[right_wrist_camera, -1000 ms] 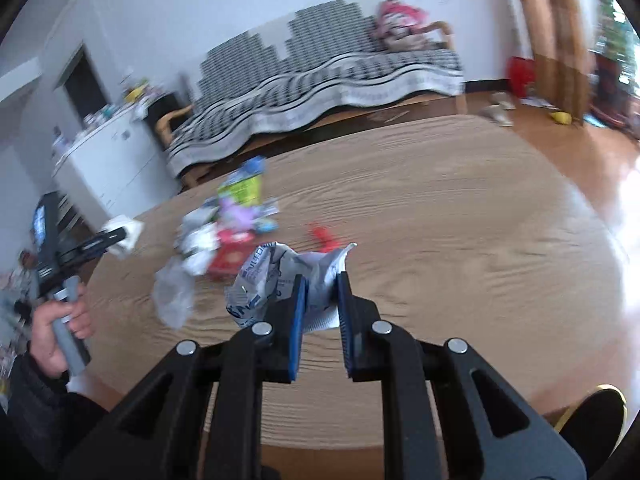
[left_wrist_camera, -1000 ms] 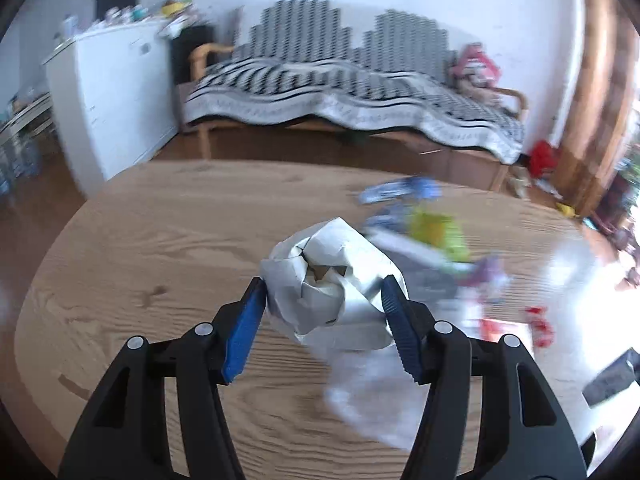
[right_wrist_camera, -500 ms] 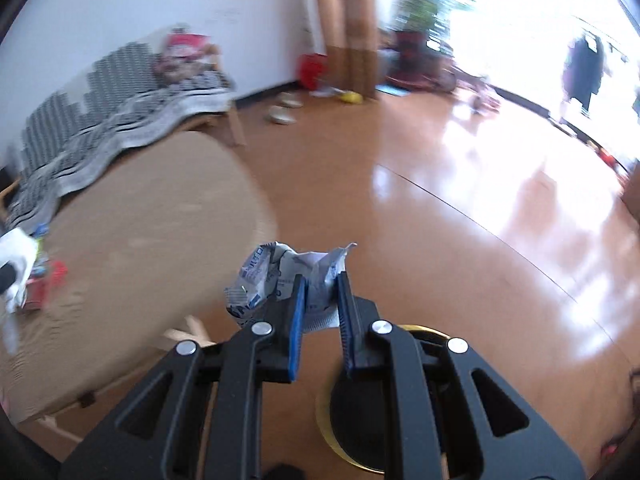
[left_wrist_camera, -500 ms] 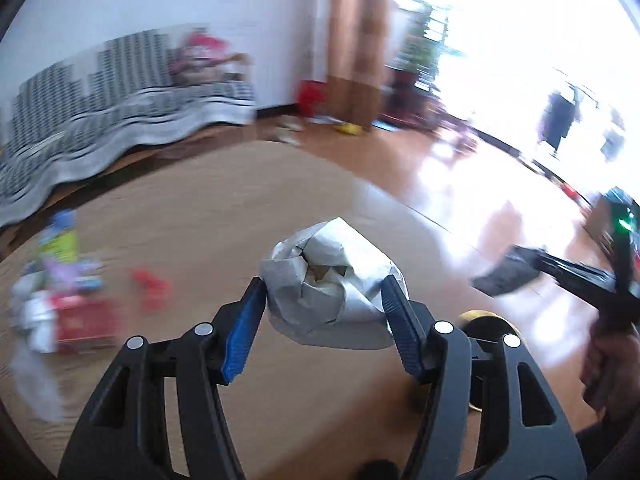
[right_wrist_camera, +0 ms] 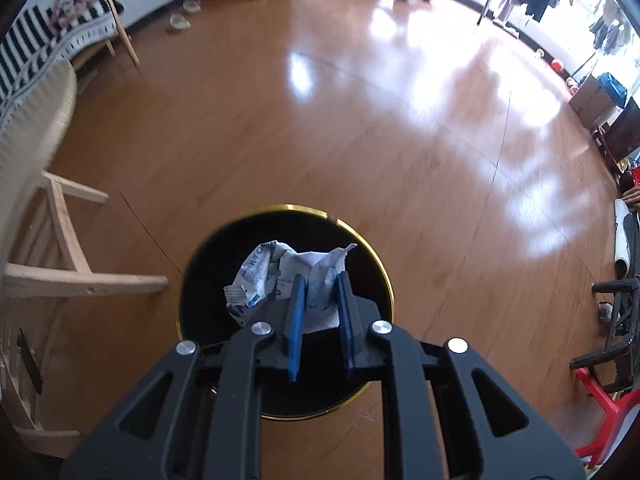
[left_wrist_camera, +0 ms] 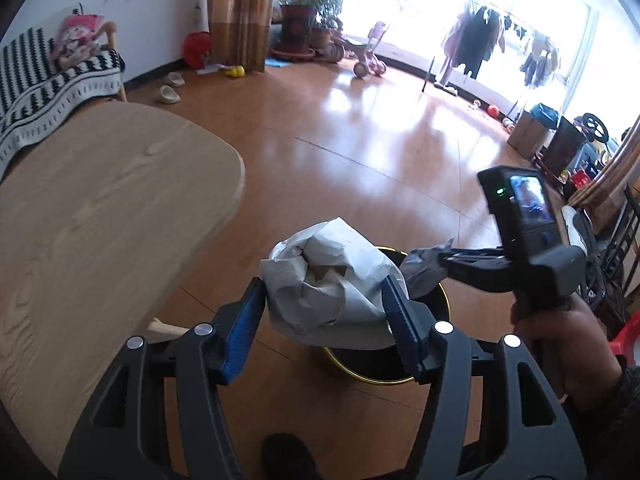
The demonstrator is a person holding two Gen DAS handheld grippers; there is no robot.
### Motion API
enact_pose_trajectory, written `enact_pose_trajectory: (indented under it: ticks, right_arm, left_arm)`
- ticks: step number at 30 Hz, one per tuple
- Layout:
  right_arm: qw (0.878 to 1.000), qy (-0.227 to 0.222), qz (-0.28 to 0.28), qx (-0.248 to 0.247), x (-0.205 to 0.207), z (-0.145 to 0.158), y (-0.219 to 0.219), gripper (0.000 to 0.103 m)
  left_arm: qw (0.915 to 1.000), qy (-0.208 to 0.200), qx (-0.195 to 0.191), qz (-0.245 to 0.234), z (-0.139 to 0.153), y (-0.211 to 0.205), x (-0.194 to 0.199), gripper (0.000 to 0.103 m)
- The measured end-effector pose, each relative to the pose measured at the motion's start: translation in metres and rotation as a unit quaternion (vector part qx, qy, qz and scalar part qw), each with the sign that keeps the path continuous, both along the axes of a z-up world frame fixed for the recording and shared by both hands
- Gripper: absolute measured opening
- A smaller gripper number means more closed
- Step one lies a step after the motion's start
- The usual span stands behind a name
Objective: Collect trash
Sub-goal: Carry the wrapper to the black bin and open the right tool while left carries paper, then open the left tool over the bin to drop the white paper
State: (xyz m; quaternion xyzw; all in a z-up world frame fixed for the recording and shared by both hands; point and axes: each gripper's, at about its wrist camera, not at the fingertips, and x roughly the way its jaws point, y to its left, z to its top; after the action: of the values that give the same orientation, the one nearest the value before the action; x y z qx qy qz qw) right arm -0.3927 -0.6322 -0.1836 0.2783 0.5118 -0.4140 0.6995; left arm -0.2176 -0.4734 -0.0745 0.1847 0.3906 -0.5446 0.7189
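Crumpled white paper wad [left_wrist_camera: 328, 280] in left tool [left_wrist_camera: 324, 316] and blue-printed wrapper [right_wrist_camera: 280, 280] clamped in right tool [right_wrist_camera: 320, 312] have swung off wooden worktop [left_wrist_camera: 100, 200], now over gold-rimmed black bin [right_wrist_camera: 360, 236]; release looks next.

Each gripper, left gripper [left_wrist_camera: 324, 304] and right gripper [right_wrist_camera: 320, 312], is matte black plastic with triangular cut-outs, round silver screws at the joints and ribbed blue pads [left_wrist_camera: 242, 336] lining the fingers. The right one carries a boxy black camera unit [left_wrist_camera: 528, 216] with a small screen and green light, above a bare hand [left_wrist_camera: 568, 344] and dark sleeve.
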Motion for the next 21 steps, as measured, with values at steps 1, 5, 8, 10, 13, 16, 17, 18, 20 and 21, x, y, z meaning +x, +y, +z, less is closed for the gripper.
enact_pose_trajectory:
  ticks: [1,5,8,10,13,16,17,18,20,21]
  right_arm:
    - [1.000,0.002,0.000,0.004,0.002,-0.006,-0.002,0.016]
    - [1.000,0.002,-0.003,0.021,0.003,-0.025,-0.010,0.016]
    - [0.999,0.000,-0.003,0.036,0.002,-0.030,-0.018,0.049]
    - [1.000,-0.009,-0.004,0.021,-0.002,-0.026,-0.019,0.084]
    - [1.000,-0.020,-0.017,0.005,-0.011,-0.021,-0.022,0.085]
    - [0.999,-0.032,-0.036,-0.003,-0.022,-0.016,-0.027,0.085]
    - [0.998,-0.037,-0.046,-0.005,-0.028,-0.014,-0.029,0.085]
    - [0.998,-0.042,-0.053,-0.007,-0.033,-0.012,-0.031,0.085]
    - [0.996,-0.050,-0.069,-0.010,-0.041,-0.007,-0.035,0.085]
    - [0.995,-0.055,-0.077,-0.012,-0.045,-0.005,-0.037,0.085]
  left_arm:
    - [1.0000,-0.001,0.002,-0.003,-0.003,-0.001,-0.006,0.059]
    - [0.9997,0.002,0.019,-0.017,-0.020,-0.020,-0.006,0.059]
    - [0.9991,0.010,0.031,-0.027,-0.034,-0.034,-0.006,0.059]
    - [0.9985,0.017,0.039,-0.034,-0.044,-0.042,-0.007,0.059]
    - [0.9973,0.021,0.052,-0.047,-0.058,-0.055,-0.011,0.059]
    - [0.9954,0.031,0.063,-0.065,-0.071,-0.068,-0.023,0.059]
    - [0.9947,0.034,0.066,-0.071,-0.075,-0.072,-0.026,0.059]
    - [0.9941,0.037,0.068,-0.077,-0.078,-0.075,-0.030,0.059]
    - [0.9922,0.049,0.075,-0.086,-0.087,-0.084,-0.037,0.059]
    - [0.9915,0.054,0.077,-0.090,-0.090,-0.088,-0.039,0.059]
